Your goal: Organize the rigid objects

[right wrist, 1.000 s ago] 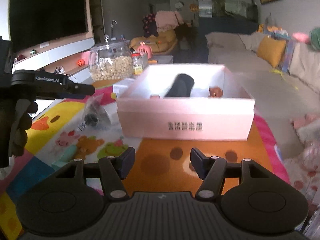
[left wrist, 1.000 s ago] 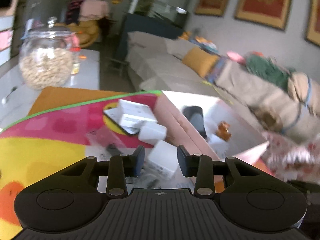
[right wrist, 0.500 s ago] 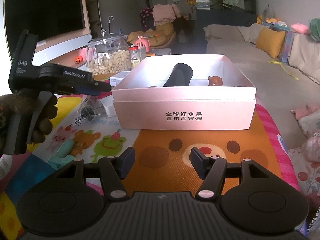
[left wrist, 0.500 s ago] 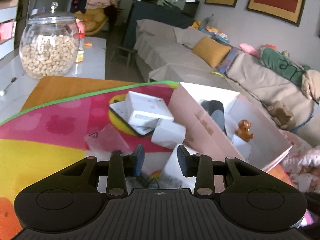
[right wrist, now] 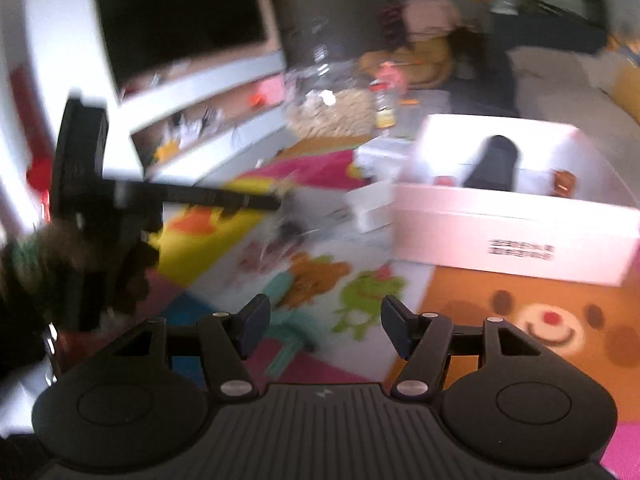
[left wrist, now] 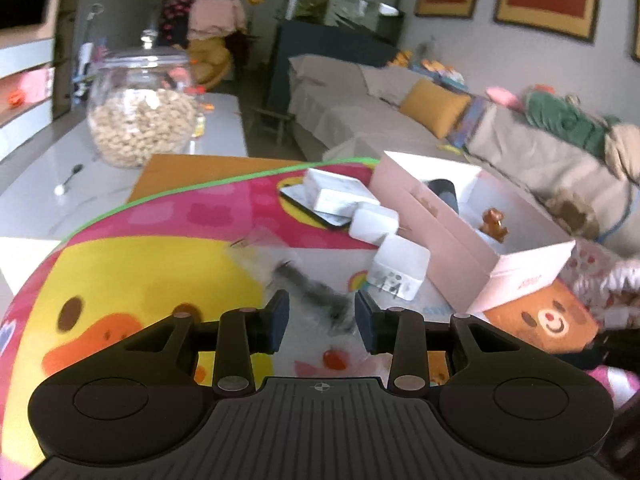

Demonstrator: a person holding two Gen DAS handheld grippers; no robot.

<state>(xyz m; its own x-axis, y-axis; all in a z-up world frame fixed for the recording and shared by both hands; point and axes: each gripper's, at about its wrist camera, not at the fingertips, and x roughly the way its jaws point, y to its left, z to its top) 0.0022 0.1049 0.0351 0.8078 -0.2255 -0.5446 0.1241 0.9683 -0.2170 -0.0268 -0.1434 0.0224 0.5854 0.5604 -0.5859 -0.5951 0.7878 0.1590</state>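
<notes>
With my left tongs (left wrist: 319, 316) spread and empty just short of the clear bag (left wrist: 304, 280) on the mat left of the pink box (left wrist: 460, 248), I'd ease lower, straddle its dark contents, then pinch firmly, right tongs (right wrist: 325, 326) spread, idle.

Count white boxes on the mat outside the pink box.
3: flat white box lying on the phone, a small one in front, a cube nearest the pink box. More may be hidden.
</notes>
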